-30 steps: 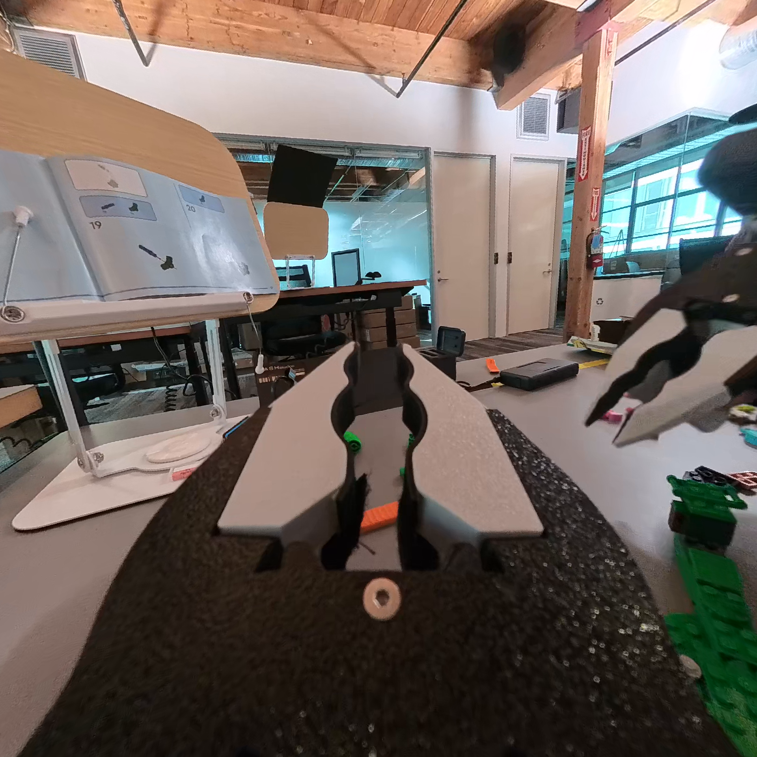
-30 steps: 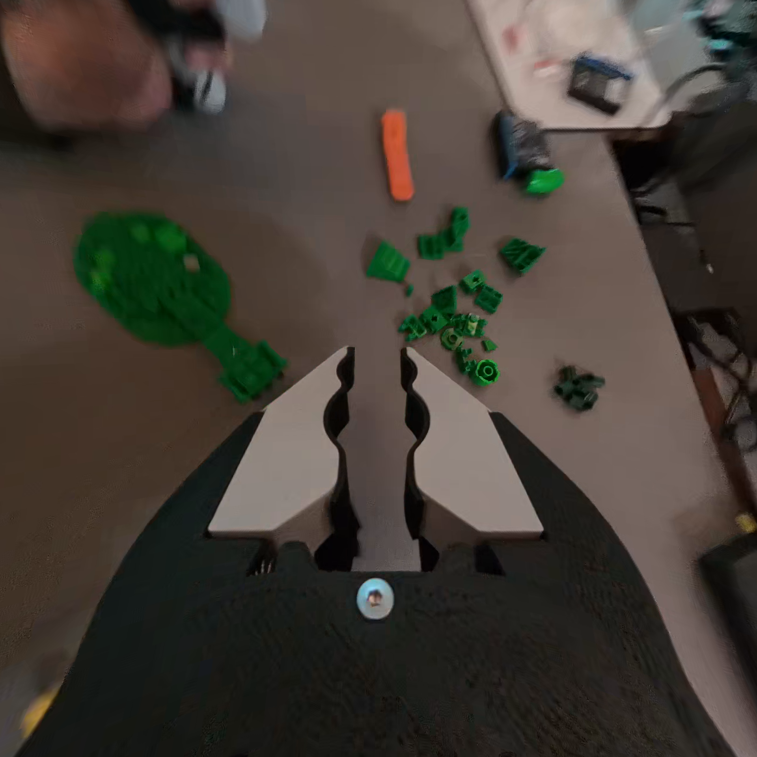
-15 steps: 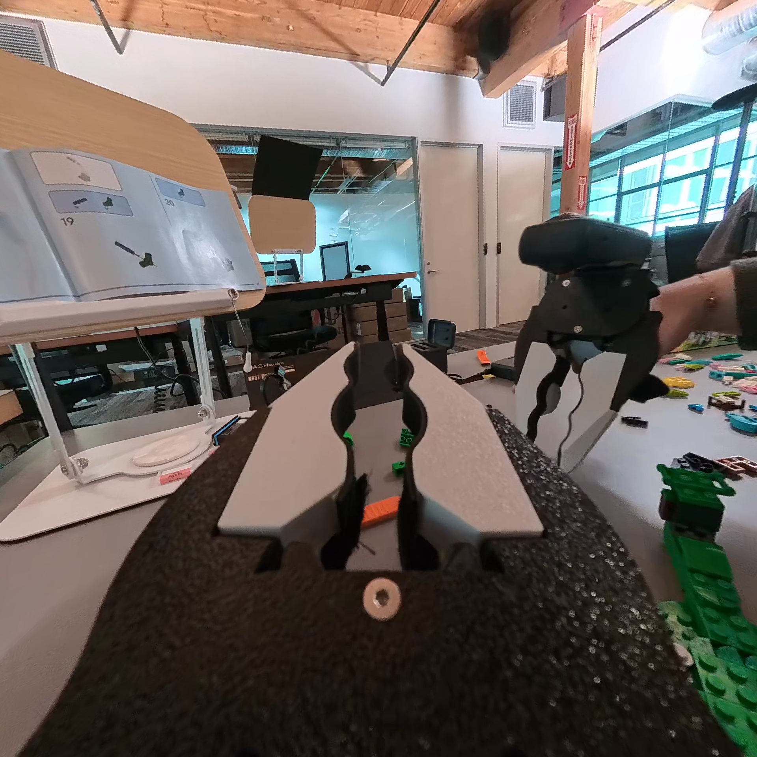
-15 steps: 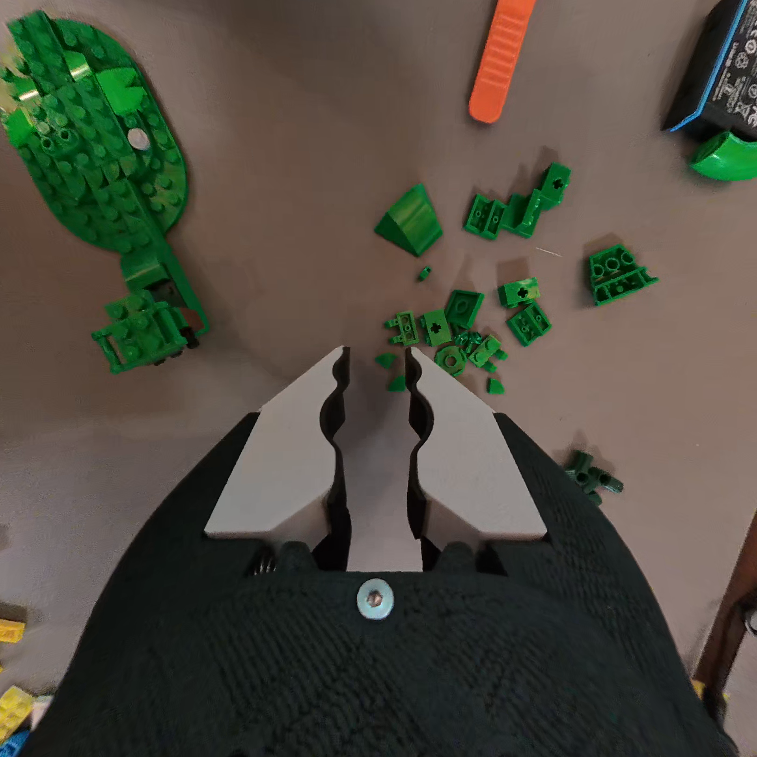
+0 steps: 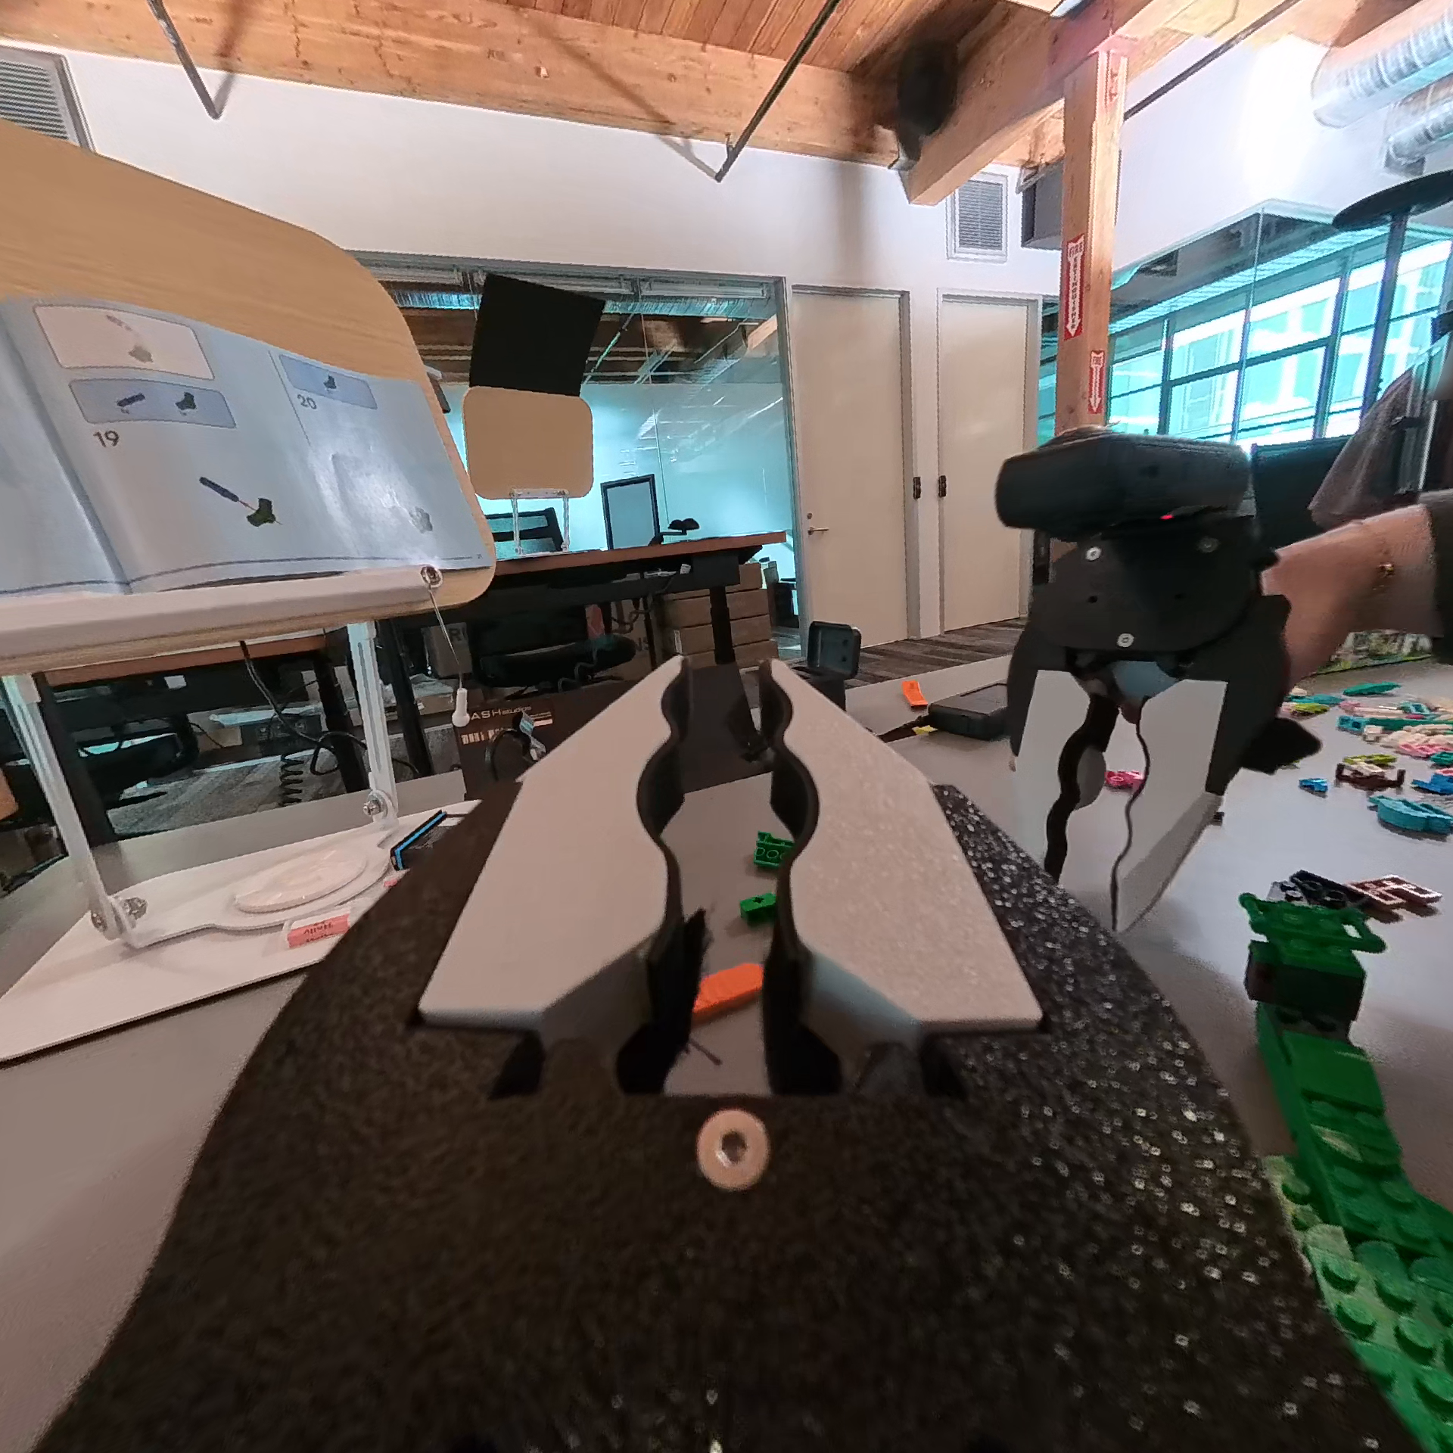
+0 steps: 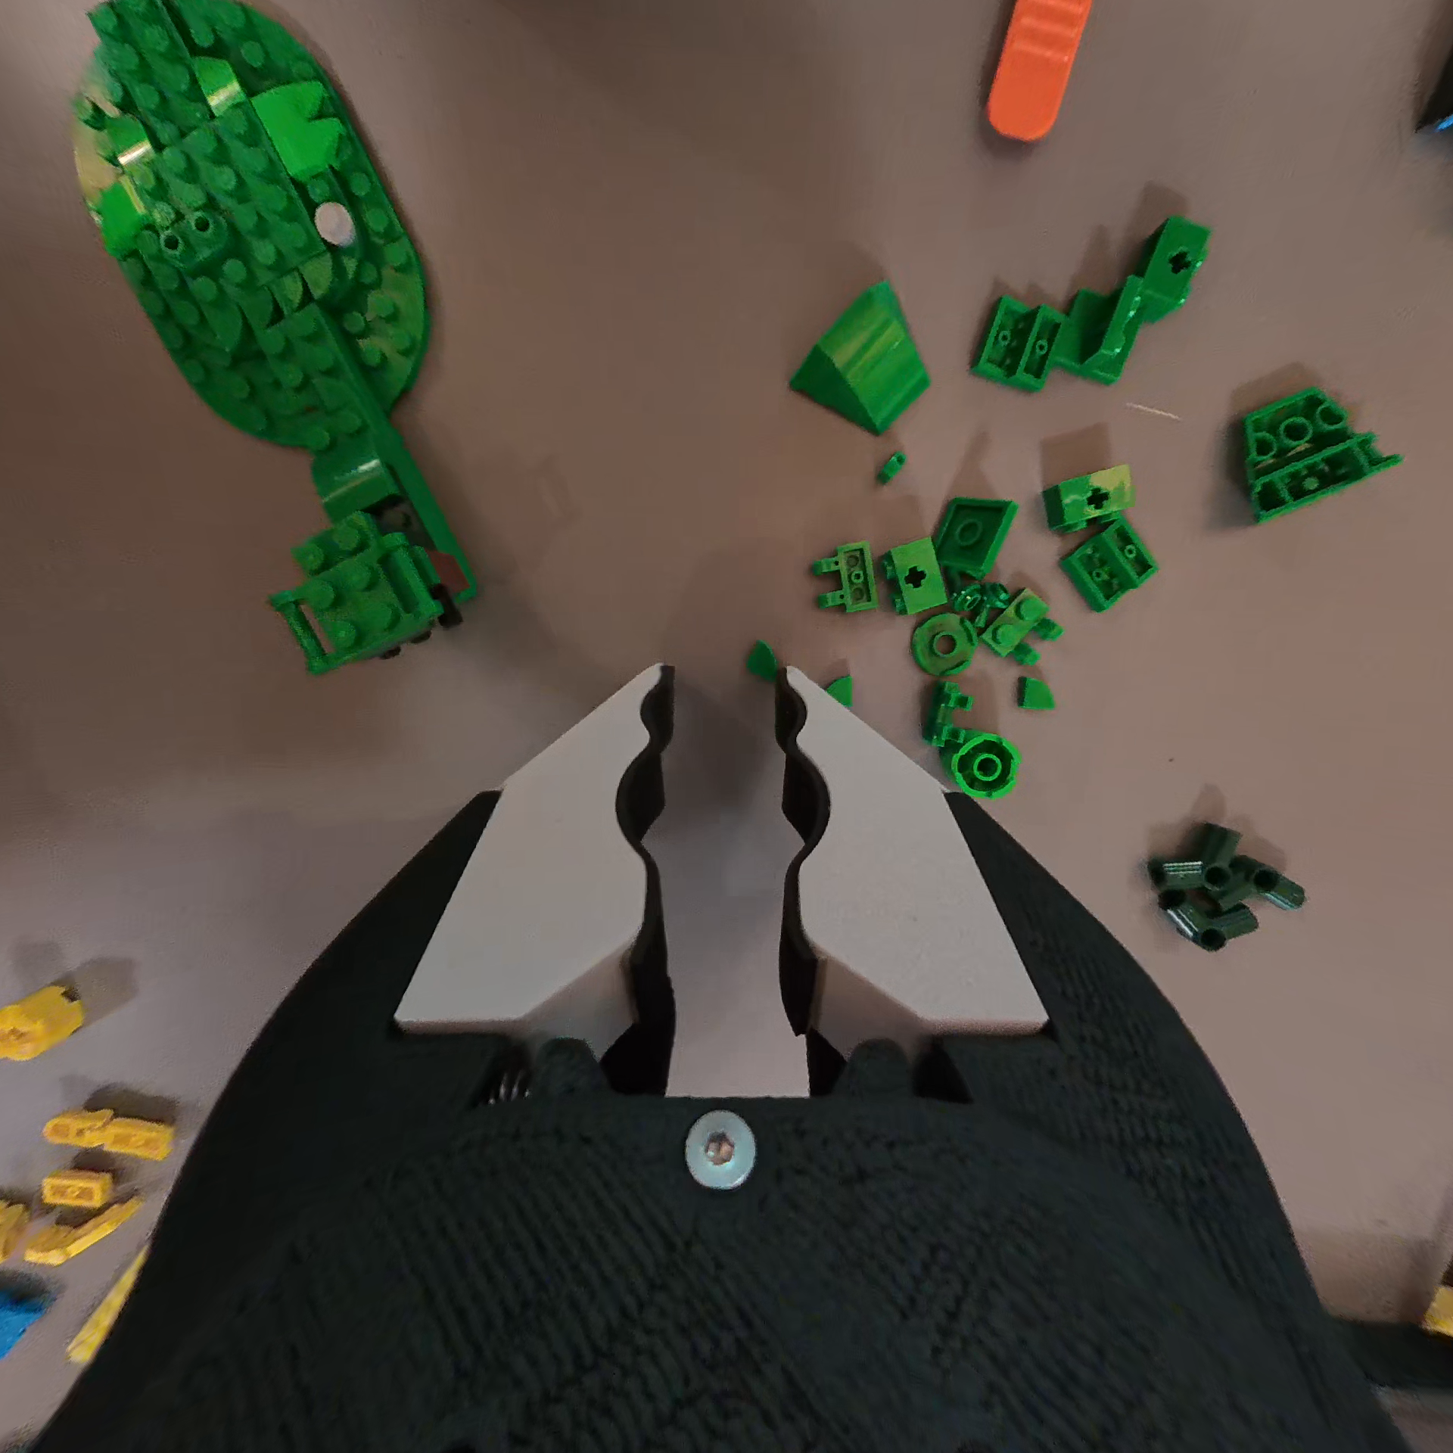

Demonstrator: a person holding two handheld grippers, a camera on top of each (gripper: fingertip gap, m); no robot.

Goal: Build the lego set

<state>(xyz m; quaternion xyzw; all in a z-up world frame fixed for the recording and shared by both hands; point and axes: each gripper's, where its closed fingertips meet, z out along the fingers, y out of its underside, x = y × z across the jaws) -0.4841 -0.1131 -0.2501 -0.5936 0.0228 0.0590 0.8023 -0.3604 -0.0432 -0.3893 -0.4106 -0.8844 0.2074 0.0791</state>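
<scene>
A green leaf-shaped lego build (image 6: 259,259) with a clip end (image 6: 362,597) lies flat on the grey table at the upper left of the right wrist view; it also shows at the right edge of the left wrist view (image 5: 1368,1140). Several loose green pieces (image 6: 967,582) lie scattered to its right. My right gripper (image 6: 723,668) points straight down over the table, open and empty, its tips beside a tiny green piece (image 6: 761,659). It also shows in the left wrist view (image 5: 1089,888). My left gripper (image 5: 723,668) is open and empty, held low and level.
An orange brick separator (image 6: 1034,67) lies at the far side. Dark green connector pins (image 6: 1223,888) lie to the right, yellow pieces (image 6: 86,1132) at the lower left. An instruction booklet on a wooden stand (image 5: 228,472) stands at the left. Coloured pieces (image 5: 1392,755) lie at the far right.
My right gripper has swung in over the green pieces and come down closer to the table, still open. My left gripper has stayed nearly still.
</scene>
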